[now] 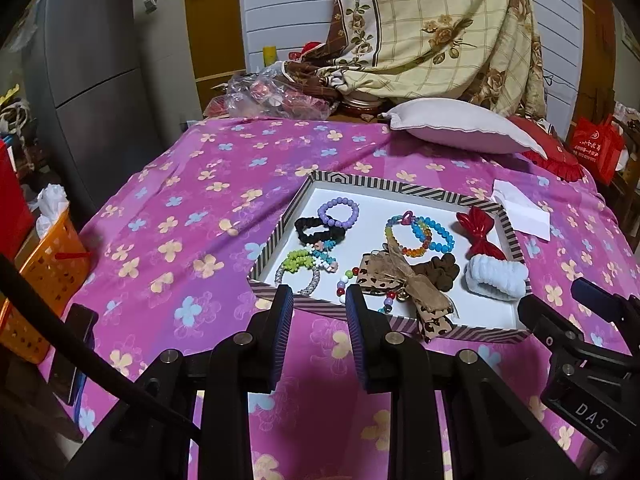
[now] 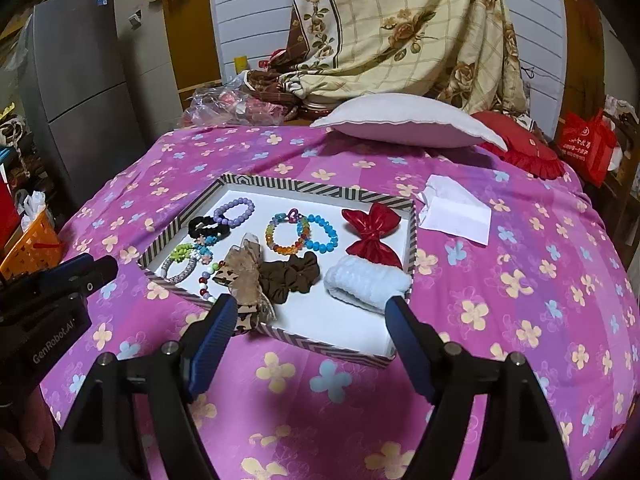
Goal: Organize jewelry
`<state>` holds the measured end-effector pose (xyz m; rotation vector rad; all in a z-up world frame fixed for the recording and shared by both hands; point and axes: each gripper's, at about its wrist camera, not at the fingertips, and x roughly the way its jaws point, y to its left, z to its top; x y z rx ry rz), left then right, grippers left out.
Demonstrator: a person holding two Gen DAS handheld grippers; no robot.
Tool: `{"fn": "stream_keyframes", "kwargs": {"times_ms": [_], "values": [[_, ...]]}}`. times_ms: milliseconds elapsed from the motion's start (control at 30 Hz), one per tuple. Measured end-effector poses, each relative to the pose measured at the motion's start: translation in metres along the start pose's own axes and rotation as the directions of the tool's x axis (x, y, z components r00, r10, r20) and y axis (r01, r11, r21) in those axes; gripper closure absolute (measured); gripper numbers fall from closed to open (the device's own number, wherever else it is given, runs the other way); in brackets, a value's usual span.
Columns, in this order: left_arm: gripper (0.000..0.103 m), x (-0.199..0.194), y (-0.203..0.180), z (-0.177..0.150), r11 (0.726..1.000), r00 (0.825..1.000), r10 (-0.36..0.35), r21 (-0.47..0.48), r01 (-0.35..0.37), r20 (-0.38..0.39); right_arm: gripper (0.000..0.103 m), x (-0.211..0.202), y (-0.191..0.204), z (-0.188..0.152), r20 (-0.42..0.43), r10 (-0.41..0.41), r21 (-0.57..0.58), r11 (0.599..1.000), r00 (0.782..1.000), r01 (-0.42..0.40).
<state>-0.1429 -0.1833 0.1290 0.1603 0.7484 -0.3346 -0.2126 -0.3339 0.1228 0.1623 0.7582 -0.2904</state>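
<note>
The tray [image 2: 316, 192], shallow, striped rim, white floor, sits mid-bed on the pink flowered bedspread [image 2: 520, 272]. Everything you're sorting already lies inside it.

Far left in the tray: purple bead bracelet [image 2: 234, 211], touching a black scrunchie [image 2: 204, 227] just nearer. Near-left corner: green bead bracelet [image 2: 182, 252] overlapping a clear crystal bracelet [image 2: 180, 272], with a flower-bead strand across them. Centre: rainbow bracelet [image 2: 285, 232] overlapping the blue bead bracelet [image 2: 318, 236]. Near centre: leopard ribbon bow [image 2: 244, 276], its tail hanging over the near rim; a string of mixed beads just left of it; brown scrunchie [image 2: 290, 276] touching its right side. Right side: red bow [image 2: 374, 232], and nearer, a white fluffy band [image 2: 366, 282] against the right wall.

Judgement: the gathering looks done, since no jewelry shows loose on the bedspread. What's left, if anything, is tidying: several pieces overlap, and the bow's tail spills out.

Your left gripper [image 1: 316, 304] hangs over the near-left rim, fingers partly apart, nothing between them. Your right gripper [image 2: 308, 312] hangs over the near-right rim, fingers spread wide, also empty.

Outward: folded white paper [image 2: 456, 212] right of the tray, a pale pillow [image 2: 404, 128] at the far end, an orange basket [image 1: 44, 280] off the bed's left.
</note>
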Motion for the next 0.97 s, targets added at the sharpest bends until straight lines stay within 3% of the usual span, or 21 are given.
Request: {"fn": "stream_keyframes", "kwargs": {"times_ms": [967], "values": [[0.072, -0.003, 0.001, -0.007, 0.999, 1.000, -0.017, 0.034, 0.017, 0.015, 0.022, 0.000, -0.008, -0.009, -0.016, 0.029, 0.006, 1.000, 0.999, -0.029]]}}
